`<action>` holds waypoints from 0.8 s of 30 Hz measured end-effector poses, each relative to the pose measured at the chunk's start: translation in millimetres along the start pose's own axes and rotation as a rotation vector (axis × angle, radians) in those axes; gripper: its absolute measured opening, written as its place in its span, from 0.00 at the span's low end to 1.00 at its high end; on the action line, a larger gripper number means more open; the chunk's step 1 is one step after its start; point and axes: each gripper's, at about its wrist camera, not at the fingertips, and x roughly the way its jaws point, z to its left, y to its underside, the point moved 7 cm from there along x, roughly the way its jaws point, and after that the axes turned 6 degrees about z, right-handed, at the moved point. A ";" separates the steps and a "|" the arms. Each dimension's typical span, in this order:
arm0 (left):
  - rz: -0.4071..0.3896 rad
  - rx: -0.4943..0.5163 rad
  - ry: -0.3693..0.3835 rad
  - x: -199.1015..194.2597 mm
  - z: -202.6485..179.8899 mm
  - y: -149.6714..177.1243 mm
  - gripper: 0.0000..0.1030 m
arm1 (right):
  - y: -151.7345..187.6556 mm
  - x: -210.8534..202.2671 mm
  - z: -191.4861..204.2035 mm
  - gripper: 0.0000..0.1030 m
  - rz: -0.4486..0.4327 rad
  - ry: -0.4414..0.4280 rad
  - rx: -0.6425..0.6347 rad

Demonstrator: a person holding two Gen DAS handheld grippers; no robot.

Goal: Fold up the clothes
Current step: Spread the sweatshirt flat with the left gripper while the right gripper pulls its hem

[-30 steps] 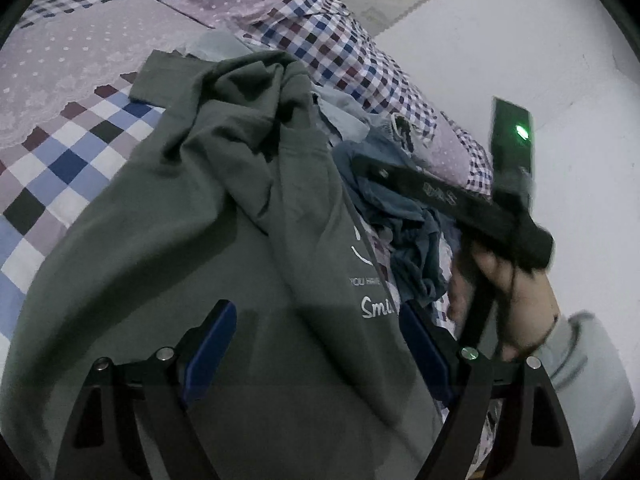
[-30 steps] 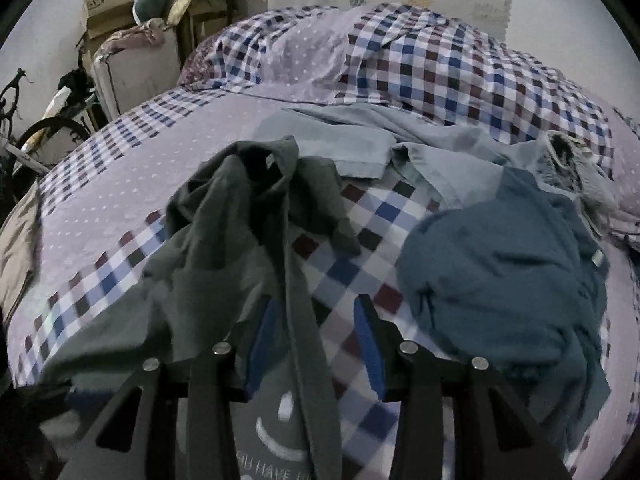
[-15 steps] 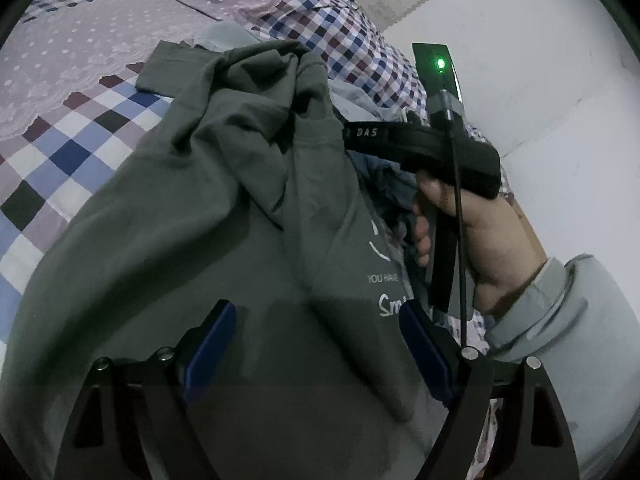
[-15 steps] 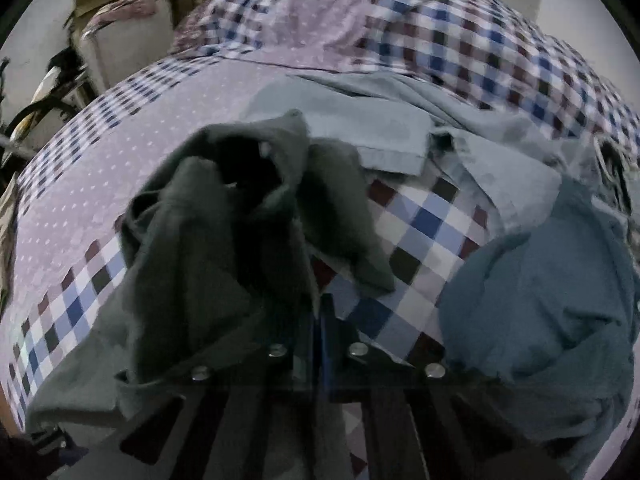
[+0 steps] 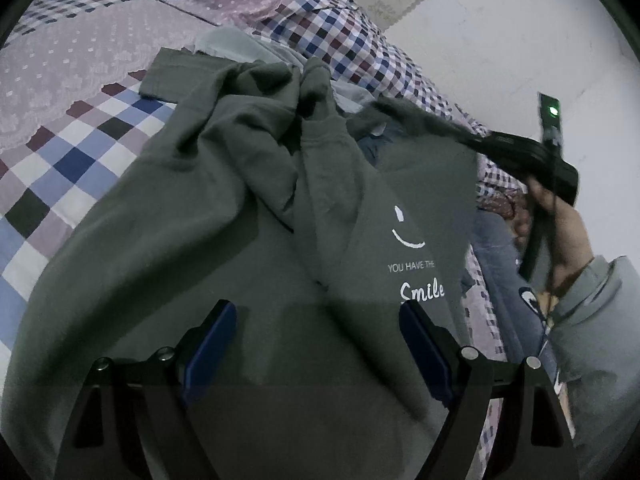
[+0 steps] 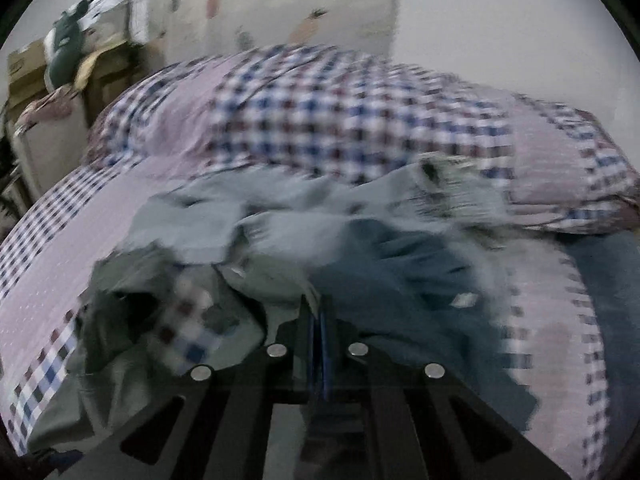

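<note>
Since a second ago the green sweatshirt has had its printed side lifted rightward by the right tongs, clamped on its edge. It lies crumpled on the bed, unfolded; left tongs hang apart, empty.

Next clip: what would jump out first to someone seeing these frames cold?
A rumpled grey-green sweatshirt printed with a smiley and "Smile" fills the left wrist view, spread over the checked bedspread. Its right edge is pulled up by the right hand-held gripper, which is shut on it. The left hand-held gripper hovers open above the sweatshirt's lower part.
</note>
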 end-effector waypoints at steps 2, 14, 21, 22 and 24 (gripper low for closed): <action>-0.001 0.008 -0.012 1.5 0.6 -2.6 0.84 | -3.8 -13.4 -26.6 0.00 -0.022 0.032 0.034; -0.009 0.125 -0.140 9.7 -0.1 -0.9 0.84 | 21.8 -116.7 -214.1 0.00 -0.210 0.306 0.345; -0.018 0.172 -0.188 12.4 -2.9 4.3 0.84 | 85.6 -140.8 -294.3 0.00 -0.216 0.405 0.510; -0.019 0.177 -0.194 14.9 -4.5 4.0 0.84 | 97.1 -141.5 -302.8 0.01 -0.212 0.414 0.536; -0.018 0.190 -0.210 19.1 -6.3 3.9 0.84 | 128.7 -131.7 -318.7 0.02 -0.161 0.429 0.595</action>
